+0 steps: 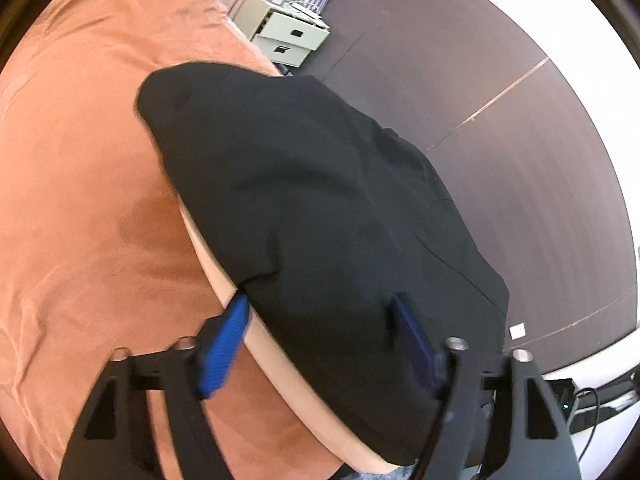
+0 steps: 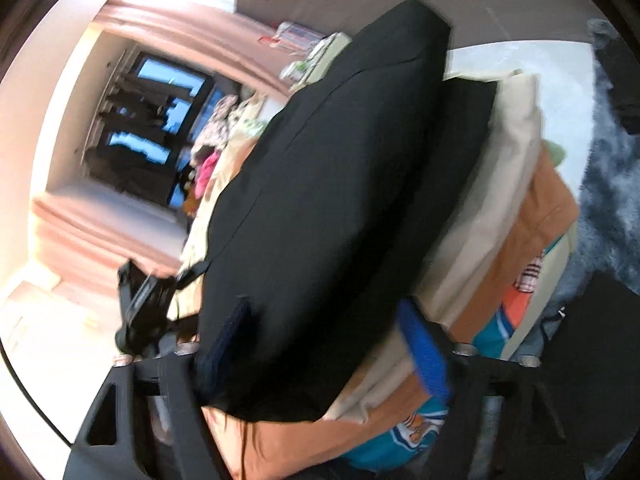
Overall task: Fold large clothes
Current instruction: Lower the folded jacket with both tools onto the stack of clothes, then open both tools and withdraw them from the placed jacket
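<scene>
Dark brown wood-plank floor (image 1: 500, 92) toward 2 o'clock, pale green two-drawer cabinet (image 1: 286, 34) at 12. Big dark-framed window (image 2: 152, 128) at 10, bright sunlight, pinkish wall (image 2: 132, 220).

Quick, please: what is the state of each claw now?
Left claw: open, fingers wide around the black garment, not clamping.
Right claw: open, astride the same black garment.

Left wrist view: taken close above a folded black garment (image 1: 320, 208), looking forward and down across an orange bed cover (image 1: 88, 184) toward dark flooring (image 1: 500, 128) and a drawer unit (image 1: 286, 36). Right wrist view: aimed along the same black garment (image 2: 316, 208) at close range (heavily blurred), apparently toward a window (image 2: 156, 120). Only the garment is shared.
</scene>
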Action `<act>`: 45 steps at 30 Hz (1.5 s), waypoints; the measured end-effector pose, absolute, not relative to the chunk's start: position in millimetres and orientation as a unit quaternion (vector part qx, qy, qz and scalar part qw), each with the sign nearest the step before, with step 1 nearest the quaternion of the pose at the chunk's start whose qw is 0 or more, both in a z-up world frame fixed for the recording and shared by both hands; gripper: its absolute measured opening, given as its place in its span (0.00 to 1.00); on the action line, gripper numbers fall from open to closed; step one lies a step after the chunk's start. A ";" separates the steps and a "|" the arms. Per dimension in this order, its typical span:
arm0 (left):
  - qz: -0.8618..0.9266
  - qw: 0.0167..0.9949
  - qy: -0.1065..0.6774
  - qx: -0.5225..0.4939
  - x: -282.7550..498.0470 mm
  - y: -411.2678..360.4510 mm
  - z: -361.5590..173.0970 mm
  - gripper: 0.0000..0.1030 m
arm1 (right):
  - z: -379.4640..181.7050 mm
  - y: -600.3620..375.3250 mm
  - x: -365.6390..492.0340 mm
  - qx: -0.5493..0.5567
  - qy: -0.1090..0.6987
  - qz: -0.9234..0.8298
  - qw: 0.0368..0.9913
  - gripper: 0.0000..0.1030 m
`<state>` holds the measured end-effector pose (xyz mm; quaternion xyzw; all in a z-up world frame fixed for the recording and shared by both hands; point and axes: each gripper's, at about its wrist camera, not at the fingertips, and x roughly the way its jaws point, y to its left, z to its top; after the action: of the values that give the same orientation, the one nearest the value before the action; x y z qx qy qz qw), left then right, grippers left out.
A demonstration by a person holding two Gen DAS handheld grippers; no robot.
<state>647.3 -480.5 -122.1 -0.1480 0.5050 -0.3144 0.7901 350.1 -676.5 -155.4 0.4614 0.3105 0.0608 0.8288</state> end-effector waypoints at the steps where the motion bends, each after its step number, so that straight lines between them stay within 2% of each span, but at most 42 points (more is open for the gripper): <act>1: -0.315 0.791 0.504 -0.147 649.2 -482.5 -120.9 0.68 | -153.0 -674.9 350.9 0.450 0.313 0.060 0.835 0.47; 3: -0.313 0.794 0.501 -0.144 654.4 -486.1 -118.2 0.68 | -150.4 -675.5 353.3 0.446 0.311 0.064 0.837 0.38; 5: -0.311 0.797 0.498 -0.140 659.8 -488.8 -116.3 0.67 | -152.3 -674.4 356.5 0.455 0.313 0.066 0.831 0.35; 17: -0.297 0.809 0.492 -0.122 667.9 -486.2 -116.4 0.66 | -142.6 -649.5 375.9 0.427 0.337 0.061 0.837 0.34; 19: -0.298 0.817 0.481 -0.111 658.1 -481.8 -108.8 0.66 | -139.4 -651.3 373.0 0.420 0.340 0.050 0.840 0.36; 21: -0.298 0.825 0.467 -0.108 648.4 -474.9 -99.8 0.66 | -130.6 -654.1 367.3 0.412 0.334 0.032 0.847 0.49; 24: -0.303 0.834 0.451 -0.098 633.1 -461.7 -87.4 0.66 | -114.6 -652.3 357.1 0.395 0.321 0.018 0.861 0.60; 29: -0.318 0.842 0.428 -0.084 598.3 -439.0 -67.1 0.66 | -94.0 -640.2 344.2 0.363 0.324 0.000 0.874 0.62; 31: -0.323 0.843 0.423 -0.084 582.7 -424.1 -58.9 0.66 | -84.9 -635.2 339.4 0.349 0.325 -0.012 0.879 0.67; 32: -0.323 0.843 0.421 -0.083 577.4 -418.7 -56.2 0.67 | -80.6 -633.7 336.7 0.342 0.325 -0.018 0.881 0.72; 36: -0.328 0.851 0.403 -0.078 549.5 -392.3 -40.4 0.80 | -65.1 -620.7 323.9 0.323 0.322 -0.037 0.889 0.79; 42: -0.338 0.864 0.367 -0.065 508.4 -355.4 -15.6 0.92 | -43.4 -593.5 306.5 0.293 0.328 -0.061 0.896 0.87; 45: -0.338 0.876 0.340 -0.056 485.4 -334.3 -3.1 0.95 | -32.3 -579.2 296.7 0.277 0.326 -0.072 0.901 0.90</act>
<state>485.4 -334.3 -3.1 -0.0558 0.3401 -0.3379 0.8758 296.7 -579.2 -32.3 0.2772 0.3263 -0.0720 0.9008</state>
